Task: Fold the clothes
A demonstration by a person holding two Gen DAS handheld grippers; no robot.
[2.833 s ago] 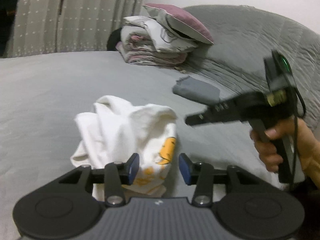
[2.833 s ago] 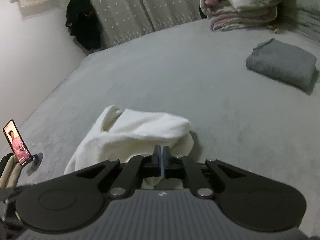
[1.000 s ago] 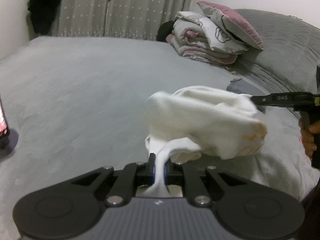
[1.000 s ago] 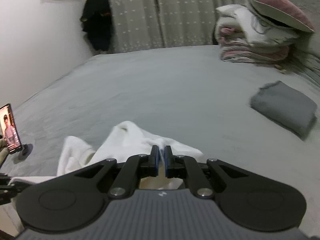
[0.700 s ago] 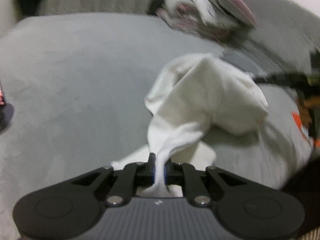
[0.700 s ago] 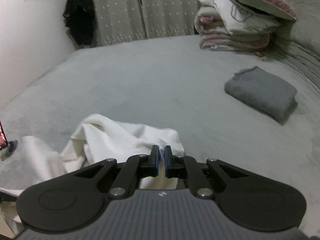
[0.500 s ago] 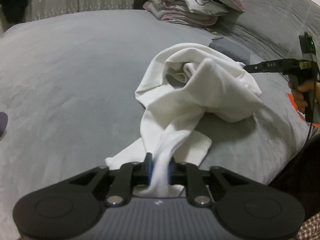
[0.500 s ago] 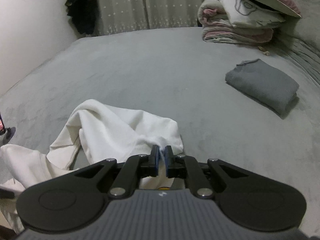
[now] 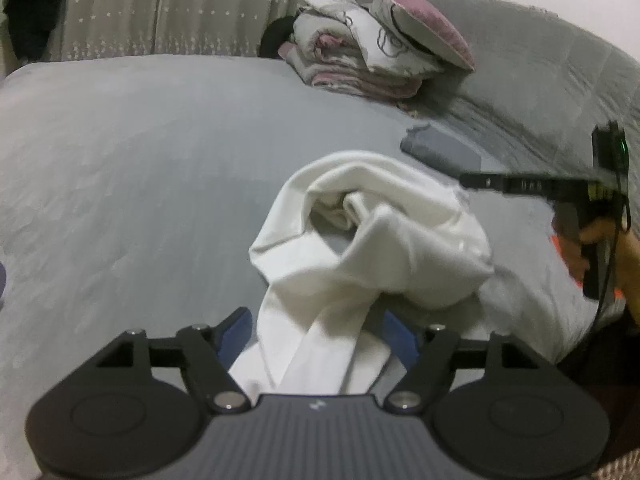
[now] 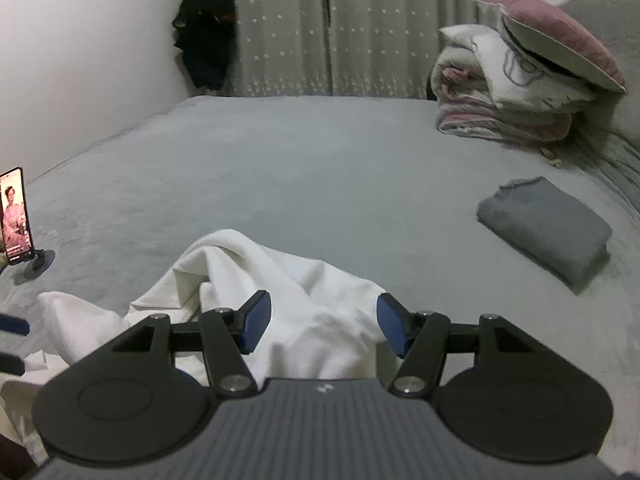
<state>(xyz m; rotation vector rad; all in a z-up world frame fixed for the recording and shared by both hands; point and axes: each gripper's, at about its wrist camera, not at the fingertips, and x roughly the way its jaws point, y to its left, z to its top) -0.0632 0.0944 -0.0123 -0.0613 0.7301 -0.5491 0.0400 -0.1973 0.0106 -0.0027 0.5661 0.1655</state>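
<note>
Soft matt white cloth garment (image 9: 384, 232) on fuzzy grey bedspread (image 9: 140, 152).

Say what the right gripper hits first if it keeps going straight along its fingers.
Probably the white garment: it lies bunched between the opening jaws of the right gripper, pads off it. Past that, bare grey bedspread. Depth is hard to judge through the fisheye.

The near end of the white garment (image 9: 372, 248) is hidden behind the left gripper (image 9: 316, 330) body. The right hand (image 9: 596, 240) is blurred and cut off at the frame edge — the phone (image 10: 16, 216) screen too small to be read.
</note>
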